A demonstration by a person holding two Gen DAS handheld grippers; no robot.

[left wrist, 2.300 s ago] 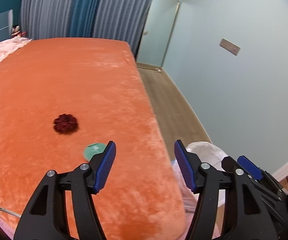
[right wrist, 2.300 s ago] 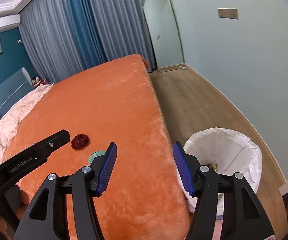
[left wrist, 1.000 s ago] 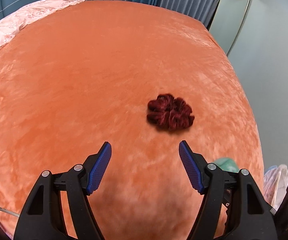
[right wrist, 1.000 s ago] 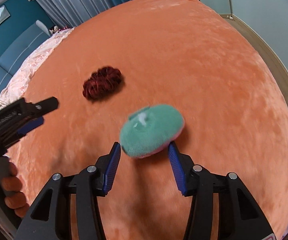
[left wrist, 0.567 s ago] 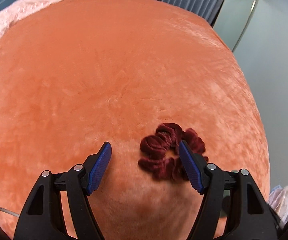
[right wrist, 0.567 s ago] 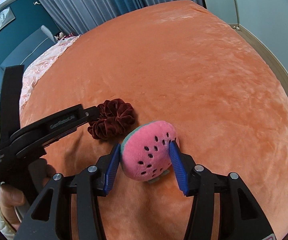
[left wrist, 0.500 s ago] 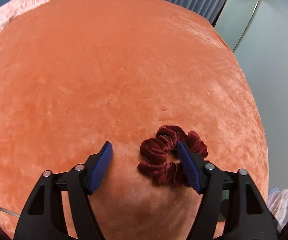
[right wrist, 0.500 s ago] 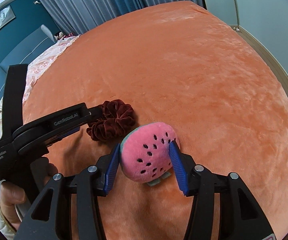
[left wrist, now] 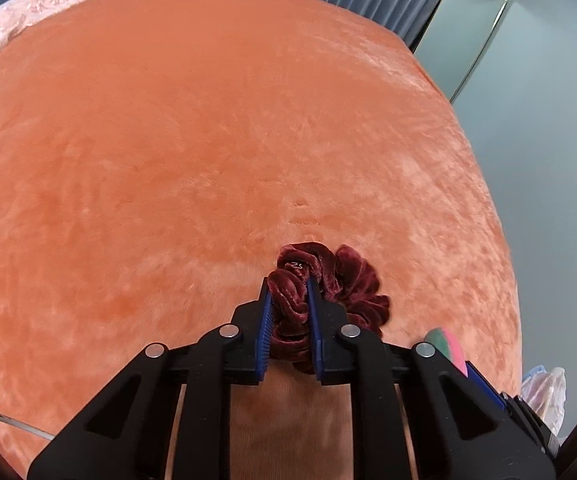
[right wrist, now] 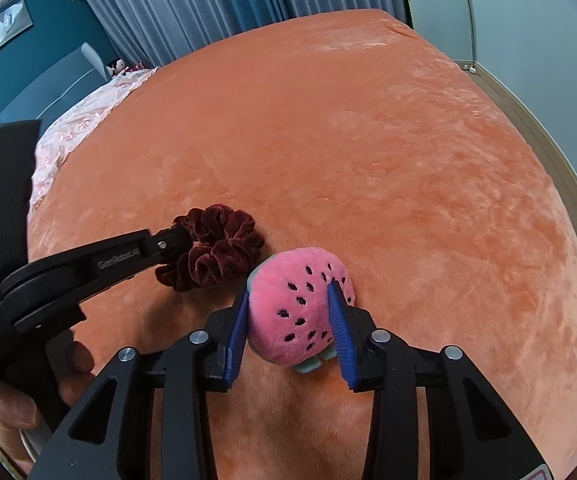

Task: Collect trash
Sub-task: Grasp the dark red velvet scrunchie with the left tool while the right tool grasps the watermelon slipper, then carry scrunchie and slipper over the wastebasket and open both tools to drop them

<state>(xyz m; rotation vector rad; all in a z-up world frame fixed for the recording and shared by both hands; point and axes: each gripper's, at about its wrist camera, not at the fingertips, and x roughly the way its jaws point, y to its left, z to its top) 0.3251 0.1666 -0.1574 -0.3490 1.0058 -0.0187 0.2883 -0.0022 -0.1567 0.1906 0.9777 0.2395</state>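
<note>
A dark red velvet scrunchie lies on the orange bed cover near its right edge. My left gripper has its jaws closing, and the blue pads pinch one fold of the scrunchie. From the right wrist view the left gripper comes in from the left onto the scrunchie. Just right of it sits a pink watermelon plush with black seeds and a green rim. My right gripper has its jaws closing too, with both pads pressed into the plush's sides. In the left wrist view the plush peeks out at lower right.
The orange bed cover fills both views. A pink quilt lies at its far left. A white bin bag shows past the bed's right edge. Wood floor and a leaning mirror lie to the right. A hand holds the left gripper.
My left gripper came down over the scrunchie and its jaws went from wide apart to pinching it. The right jaws narrowed on the plush, which has turned pink side up.
</note>
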